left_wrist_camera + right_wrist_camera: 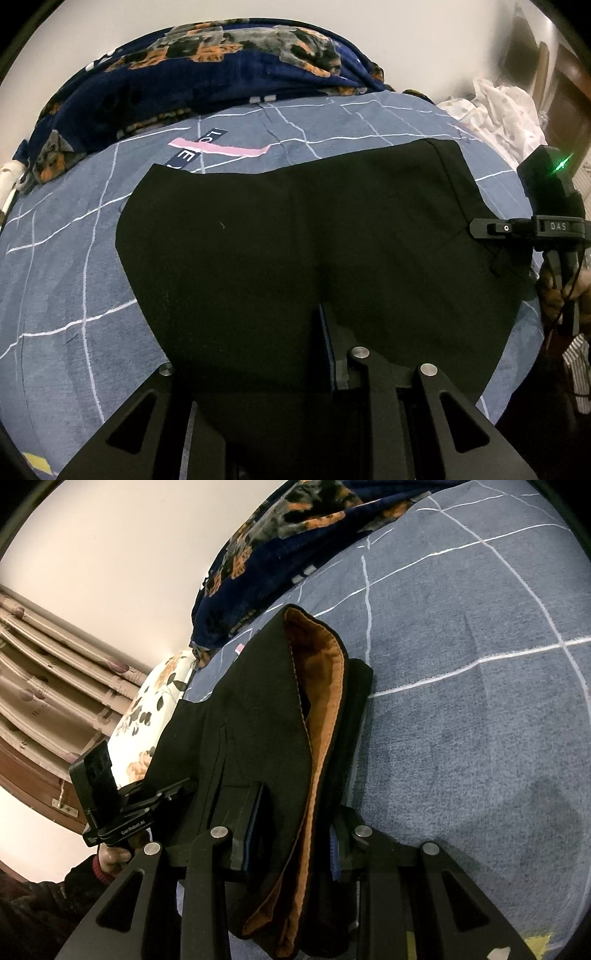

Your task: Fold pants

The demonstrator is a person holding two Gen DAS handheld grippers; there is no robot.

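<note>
Black pants (314,229) fill the foreground, spread across a blue-grey bedsheet (66,258) crossed with white lines. Nearest of all, the left gripper (258,369) has its 2 jaws drawn close on the near edge of the cloth, which drapes over and between them; 1 blue-padded finger (330,350) shows, the other is buried under the fabric. Off at the right edge of the pants, the right gripper (295,834) pinches the waistband end, its jaws narrow with folded layers between them and an orange lining (325,701) exposed along the fold. From its own camera, both blue pads press on the bunched cloth from either side. A hand (110,856) with a dark red cuff grips the handle of the left tool at the lower left of that view.

Past the pants, a pink strip (221,147) printed on the sheet lies just beyond the far hem. Further back, a navy blanket (184,74) with orange and grey dog figures is heaped along the wall. White spotted cloth (506,110) sits at the far right corner, and a floral pillow (155,709) lies beside beige curtains (55,664)
</note>
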